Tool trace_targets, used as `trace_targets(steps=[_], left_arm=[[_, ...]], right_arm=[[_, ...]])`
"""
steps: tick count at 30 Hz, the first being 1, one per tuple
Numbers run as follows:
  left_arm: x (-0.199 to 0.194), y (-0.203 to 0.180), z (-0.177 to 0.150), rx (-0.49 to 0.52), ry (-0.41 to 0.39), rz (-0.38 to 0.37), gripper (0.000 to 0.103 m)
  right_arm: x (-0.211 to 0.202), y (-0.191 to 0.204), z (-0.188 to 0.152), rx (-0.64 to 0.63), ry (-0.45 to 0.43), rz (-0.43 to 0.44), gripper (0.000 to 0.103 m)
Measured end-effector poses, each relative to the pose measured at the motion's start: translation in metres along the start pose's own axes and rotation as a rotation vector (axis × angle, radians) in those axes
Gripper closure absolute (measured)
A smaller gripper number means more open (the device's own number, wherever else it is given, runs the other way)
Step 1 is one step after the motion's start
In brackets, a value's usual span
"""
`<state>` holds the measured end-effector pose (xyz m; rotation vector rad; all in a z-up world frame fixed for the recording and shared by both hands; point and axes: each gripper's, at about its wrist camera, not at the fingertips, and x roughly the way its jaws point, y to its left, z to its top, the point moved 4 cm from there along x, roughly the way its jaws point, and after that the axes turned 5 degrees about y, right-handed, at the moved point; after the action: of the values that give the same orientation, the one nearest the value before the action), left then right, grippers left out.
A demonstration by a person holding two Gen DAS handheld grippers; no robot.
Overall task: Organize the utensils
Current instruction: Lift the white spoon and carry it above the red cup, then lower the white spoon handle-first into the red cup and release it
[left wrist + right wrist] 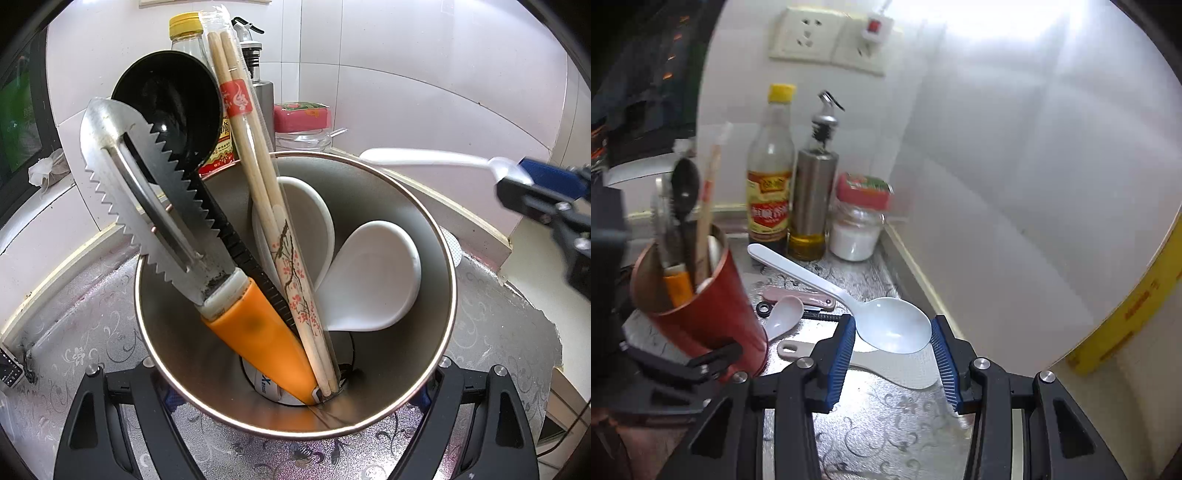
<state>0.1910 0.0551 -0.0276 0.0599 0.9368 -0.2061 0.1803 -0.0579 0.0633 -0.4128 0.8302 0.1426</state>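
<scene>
Blue pads (846, 354) of the right gripper (894, 350) clamp a white spoon (894, 328) by its bowl; its handle points toward the bottles (772, 173). Left gripper (295, 417) clasps the cup (424, 295) of utensils.

A counter (879, 417) covered in silver floral-patterned film is seen across the lower frame. Standing on it at centre left are a yellow-capped bottle (770, 177), a steel oil dispenser (814, 199) and a red-lidded jar (858, 221). Lower left, a red cup (713, 314) stands; beside it lie a small spoon (783, 317), a pink folding tool (798, 297) and a beige rice paddle (897, 367).
</scene>
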Motion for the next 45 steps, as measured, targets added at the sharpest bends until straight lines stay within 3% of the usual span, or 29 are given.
trace_targets(steps=[11, 30, 45], left_arm=[[0.000, 0.000, 0.000, 0.001, 0.000, 0.000, 0.014], [0.002, -0.003, 0.001, 0.021, 0.002, 0.004, 0.014], [0.003, -0.001, 0.001, 0.025, 0.002, 0.005, 0.014]], right_arm=[[-0.025, 0.013, 0.004, -0.148, -0.003, -0.009, 0.058], [-0.025, 0.060, 0.010, -0.439, 0.025, -0.030, 0.058], [-0.031, 0.075, 0.015, -0.530, 0.011, -0.010, 0.057]])
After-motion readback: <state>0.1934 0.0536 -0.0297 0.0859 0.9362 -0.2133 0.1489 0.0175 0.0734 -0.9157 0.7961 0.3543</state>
